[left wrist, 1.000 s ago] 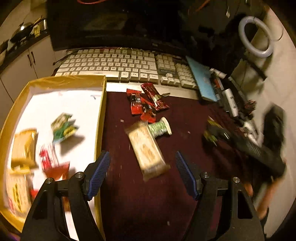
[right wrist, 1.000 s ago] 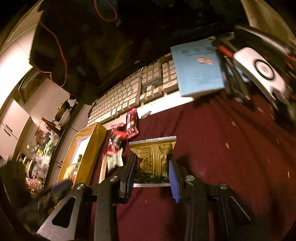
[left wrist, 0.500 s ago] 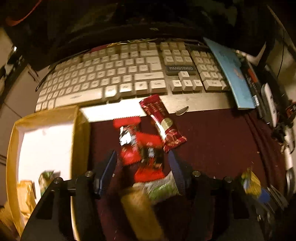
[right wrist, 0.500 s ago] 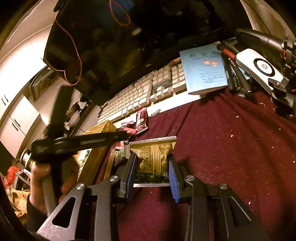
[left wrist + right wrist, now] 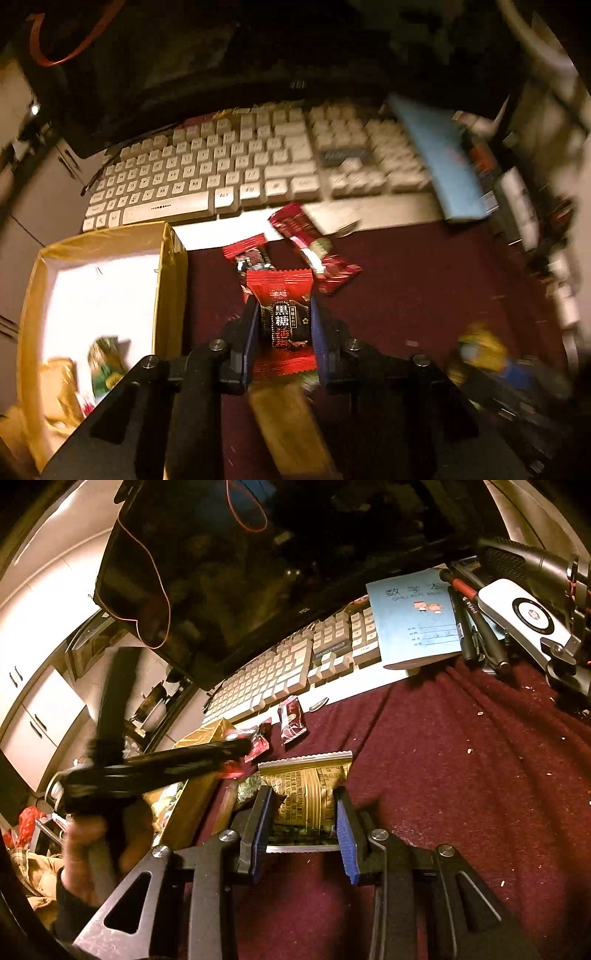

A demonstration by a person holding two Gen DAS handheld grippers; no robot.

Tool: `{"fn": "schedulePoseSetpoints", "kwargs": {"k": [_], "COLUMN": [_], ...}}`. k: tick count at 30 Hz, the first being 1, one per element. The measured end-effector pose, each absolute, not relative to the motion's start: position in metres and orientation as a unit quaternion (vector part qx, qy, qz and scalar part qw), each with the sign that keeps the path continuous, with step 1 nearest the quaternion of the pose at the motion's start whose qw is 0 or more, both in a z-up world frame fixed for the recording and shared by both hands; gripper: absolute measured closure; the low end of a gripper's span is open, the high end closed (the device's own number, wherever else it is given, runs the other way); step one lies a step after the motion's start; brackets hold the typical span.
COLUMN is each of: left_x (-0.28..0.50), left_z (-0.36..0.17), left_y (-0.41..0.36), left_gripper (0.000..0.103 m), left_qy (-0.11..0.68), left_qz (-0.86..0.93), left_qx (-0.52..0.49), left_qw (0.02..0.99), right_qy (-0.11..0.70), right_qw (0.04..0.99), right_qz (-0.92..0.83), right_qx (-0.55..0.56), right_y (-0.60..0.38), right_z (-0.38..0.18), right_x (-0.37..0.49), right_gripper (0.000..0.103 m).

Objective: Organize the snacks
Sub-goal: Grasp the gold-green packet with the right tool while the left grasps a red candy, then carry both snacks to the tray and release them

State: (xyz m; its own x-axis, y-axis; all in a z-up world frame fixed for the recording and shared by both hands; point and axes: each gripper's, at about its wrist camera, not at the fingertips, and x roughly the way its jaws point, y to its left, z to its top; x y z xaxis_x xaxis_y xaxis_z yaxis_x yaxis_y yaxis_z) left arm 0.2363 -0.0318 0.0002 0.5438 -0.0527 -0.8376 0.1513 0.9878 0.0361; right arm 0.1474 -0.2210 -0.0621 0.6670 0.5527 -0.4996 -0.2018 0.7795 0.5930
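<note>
my left gripper (image 5: 282,325) is clamped on a red candy (image 5: 280,295), its lower half hidden between the pads, just right of the box (image 5: 170,258). my right gripper (image 5: 304,814) pinches a gold packet (image 5: 308,782) over the maroon cloth (image 5: 461,775). box contents are blurred, cut off. loose red wrappers (image 5: 314,247) lie near the keyboard (image 5: 240,166).

Printed "黑糖" on the red candy wrapper (image 5: 282,317) between the fingers. Beyond the fingertips: "TCL" on the monitor (image 5: 303,610), "数学本" and "SHU XUE BEN" on the blue notebook (image 5: 413,620).
</note>
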Motion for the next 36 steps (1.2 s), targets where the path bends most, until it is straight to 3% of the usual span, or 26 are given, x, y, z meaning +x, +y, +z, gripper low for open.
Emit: {"fn": "schedulePoseSetpoints", "kwargs": {"k": [10, 19, 29, 36], "left_x": [0.151, 0.118, 0.155, 0.205], "left_z": [0.056, 0.025, 0.017, 0.002], "left_y": [0.063, 0.163, 0.196, 0.21], "left_gripper": [0.079, 0.08, 0.08, 0.079], "left_qy": [0.404, 0.4, 0.41, 0.449], "left_qz": [-0.051, 0.034, 0.015, 0.027], "left_qx": [-0.09, -0.181, -0.199, -0.188], "left_qw": [0.909, 0.898, 0.89, 0.873], "right_qy": [0.347, 0.366, 0.398, 0.441], "right_qw": [0.876, 0.879, 0.845, 0.836], "right_qz": [0.234, 0.241, 0.343, 0.318], "right_qx": [0.239, 0.188, 0.102, 0.071], "right_y": [-0.214, -0.182, -0.051, 0.016], "right_z": [-0.06, -0.049, 0.006, -0.009], "right_x": [0.148, 0.152, 0.209, 0.287], "right_gripper": [0.07, 0.07, 0.07, 0.07]}}
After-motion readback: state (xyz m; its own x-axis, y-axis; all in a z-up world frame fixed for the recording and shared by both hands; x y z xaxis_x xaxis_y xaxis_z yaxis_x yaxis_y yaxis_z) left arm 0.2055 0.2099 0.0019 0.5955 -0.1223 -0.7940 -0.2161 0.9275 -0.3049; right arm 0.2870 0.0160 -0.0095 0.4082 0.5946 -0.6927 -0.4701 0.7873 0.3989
